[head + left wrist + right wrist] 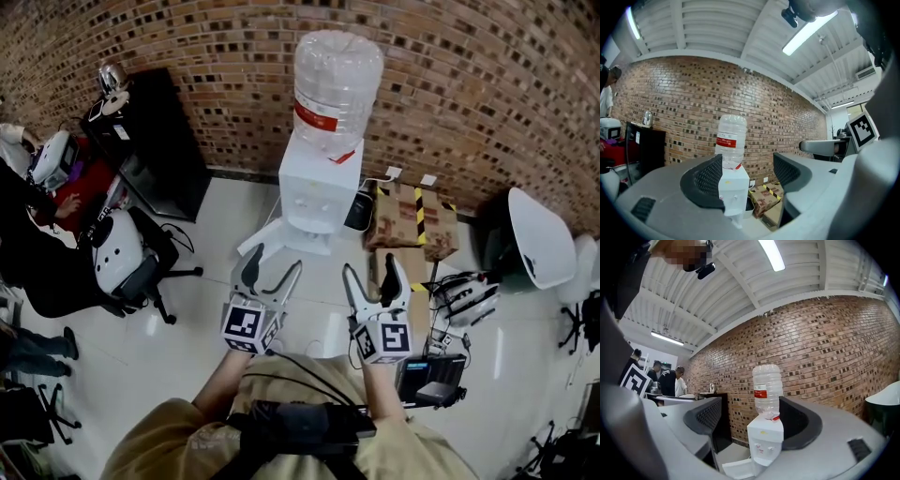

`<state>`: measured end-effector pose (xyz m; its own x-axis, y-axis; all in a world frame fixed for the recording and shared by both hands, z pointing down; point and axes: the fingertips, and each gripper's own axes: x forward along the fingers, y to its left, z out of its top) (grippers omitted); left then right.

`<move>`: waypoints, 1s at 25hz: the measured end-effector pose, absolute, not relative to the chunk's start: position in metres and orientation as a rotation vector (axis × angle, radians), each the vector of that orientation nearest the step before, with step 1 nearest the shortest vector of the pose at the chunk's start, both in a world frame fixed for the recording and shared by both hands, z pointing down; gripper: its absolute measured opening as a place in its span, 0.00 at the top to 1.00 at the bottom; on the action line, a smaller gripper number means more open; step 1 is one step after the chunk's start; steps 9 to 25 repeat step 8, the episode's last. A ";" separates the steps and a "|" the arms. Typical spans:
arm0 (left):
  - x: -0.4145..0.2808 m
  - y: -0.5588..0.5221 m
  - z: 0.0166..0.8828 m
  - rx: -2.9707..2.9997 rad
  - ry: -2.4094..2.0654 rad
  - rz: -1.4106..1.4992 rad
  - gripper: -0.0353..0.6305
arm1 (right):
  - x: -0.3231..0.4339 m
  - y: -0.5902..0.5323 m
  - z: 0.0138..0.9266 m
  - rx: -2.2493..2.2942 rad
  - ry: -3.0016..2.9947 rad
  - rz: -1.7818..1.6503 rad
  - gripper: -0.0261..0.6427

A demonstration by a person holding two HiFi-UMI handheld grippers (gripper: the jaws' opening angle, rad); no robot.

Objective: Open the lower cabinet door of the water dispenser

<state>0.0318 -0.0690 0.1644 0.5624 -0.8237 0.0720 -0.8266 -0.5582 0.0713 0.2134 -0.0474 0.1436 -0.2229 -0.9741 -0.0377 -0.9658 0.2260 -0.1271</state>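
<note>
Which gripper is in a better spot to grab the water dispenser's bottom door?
Left, probably. The left gripper hangs right by the white door, which looks swung out on that side. The right gripper sits nearer the cardboard boxes. Both are open and empty.

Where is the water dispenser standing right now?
In the head view the water dispenser stands top centre against the brick wall, a taped cardboard box just right of it, a black cabinet farther left.

Ahead of the left gripper (272,262) and right gripper (372,265) a red brick wall (487,84) rises over a glossy white floor (187,356). A black cabinet (155,131) stands well left of the left one, cardboard boxes (412,216) lie just beyond the right one, and a tube light (808,33) hangs overhead.
</note>
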 end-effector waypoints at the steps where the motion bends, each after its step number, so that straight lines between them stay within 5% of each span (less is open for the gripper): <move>1: 0.032 -0.068 0.165 2.688 -1.426 0.056 0.45 | 0.214 -0.047 0.145 -1.884 2.375 -0.120 0.35; 25: 0.032 -0.073 0.174 2.672 -1.441 0.089 0.45 | 0.216 -0.054 0.148 -1.860 2.405 -0.104 0.35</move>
